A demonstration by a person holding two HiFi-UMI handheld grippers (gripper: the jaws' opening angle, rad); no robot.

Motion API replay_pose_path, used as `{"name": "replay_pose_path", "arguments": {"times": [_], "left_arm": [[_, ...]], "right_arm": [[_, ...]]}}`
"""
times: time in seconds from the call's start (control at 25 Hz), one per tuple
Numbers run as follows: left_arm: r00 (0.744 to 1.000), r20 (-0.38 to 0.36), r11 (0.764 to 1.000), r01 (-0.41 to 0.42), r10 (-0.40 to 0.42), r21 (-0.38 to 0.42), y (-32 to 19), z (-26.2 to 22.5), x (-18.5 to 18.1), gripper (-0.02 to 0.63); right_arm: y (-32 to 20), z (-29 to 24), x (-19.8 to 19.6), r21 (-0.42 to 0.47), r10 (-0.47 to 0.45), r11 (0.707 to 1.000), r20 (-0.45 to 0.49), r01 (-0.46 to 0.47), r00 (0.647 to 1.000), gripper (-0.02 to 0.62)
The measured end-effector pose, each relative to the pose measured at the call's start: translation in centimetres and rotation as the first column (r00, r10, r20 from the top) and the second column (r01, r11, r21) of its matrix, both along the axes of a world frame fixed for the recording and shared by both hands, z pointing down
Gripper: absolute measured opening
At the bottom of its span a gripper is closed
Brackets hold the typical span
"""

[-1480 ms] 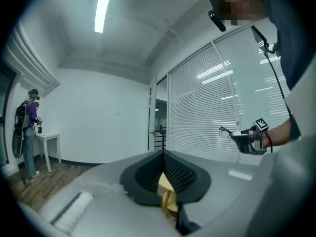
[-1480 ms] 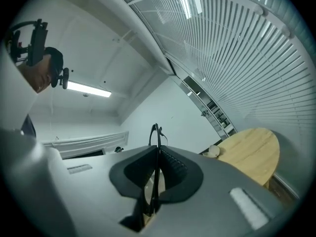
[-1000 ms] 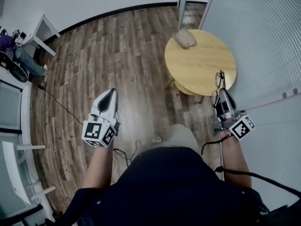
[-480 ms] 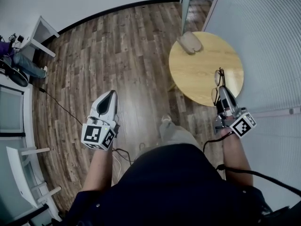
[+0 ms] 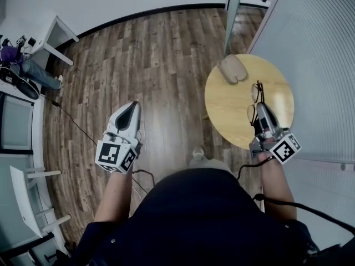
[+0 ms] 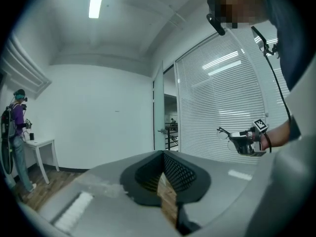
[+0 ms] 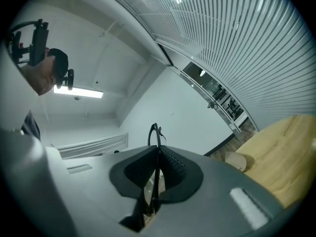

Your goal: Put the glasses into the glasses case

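My right gripper [image 5: 261,107] is shut on a pair of thin black-framed glasses [image 5: 255,100], holding them over the near side of the round wooden table [image 5: 230,112]. In the right gripper view the glasses frame [image 7: 155,135] stands upright, clamped between the pads. A beige glasses case [image 5: 233,69] lies at the table's far left edge, and the same case [image 7: 236,160] sits ahead and to the right of the held glasses. My left gripper [image 5: 132,106] hangs over the wooden floor, well left of the table, shut with nothing in it.
A wall of white blinds [image 5: 321,65] runs along the right behind the table. A doorway post [image 5: 230,10] stands beyond the case. At the far left are white desks [image 5: 55,32] and another person [image 6: 15,132]. Cables [image 5: 72,121] trail on the floor.
The person has walked toward the table, which now lies nearer and lower in the head view. The right gripper with the glasses has come over the tabletop. Neither gripper's jaws changed.
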State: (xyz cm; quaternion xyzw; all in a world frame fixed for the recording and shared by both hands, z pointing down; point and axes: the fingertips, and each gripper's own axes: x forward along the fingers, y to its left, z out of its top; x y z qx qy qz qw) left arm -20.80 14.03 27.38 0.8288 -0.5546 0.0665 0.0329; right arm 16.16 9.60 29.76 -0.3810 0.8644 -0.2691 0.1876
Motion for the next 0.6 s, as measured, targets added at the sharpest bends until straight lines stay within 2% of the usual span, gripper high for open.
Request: {"name": "replay_pose_path", "arguments": {"times": [0.12,0.28,0.44,0.6], "left_arm": [[1.0,0.014,1.0,-0.01,0.01,-0.004,-2.1,1.1,1.6,0.005],[1.0,0.028,1.0,-0.001,0.001,-0.011,-6.4,1.9,1.4,0.005],[0.999,0.033,1.0,-0.007,0.008,-0.027,-8.2,2.1,2.1,0.005],[0.999,0.03,1.0,-0.015,0.016,-0.027,-11.2,2.3,1.3,0.005]], "right_arm": [[-2.9,1.5,0.8,-0.006,-0.014,1.0,0.011,0.014,1.0,0.026],[-7.9,2.9,0.0,-0.01,-0.048,0.999,0.015,0.048,0.999,0.026],[-9.2,3.4,1.0,-0.04,-0.035,0.999,0.025,0.036,0.999,0.026],[-11.4,4.1,0.4,-0.052,-0.032,0.998,0.023,0.033,0.999,0.026]]}}
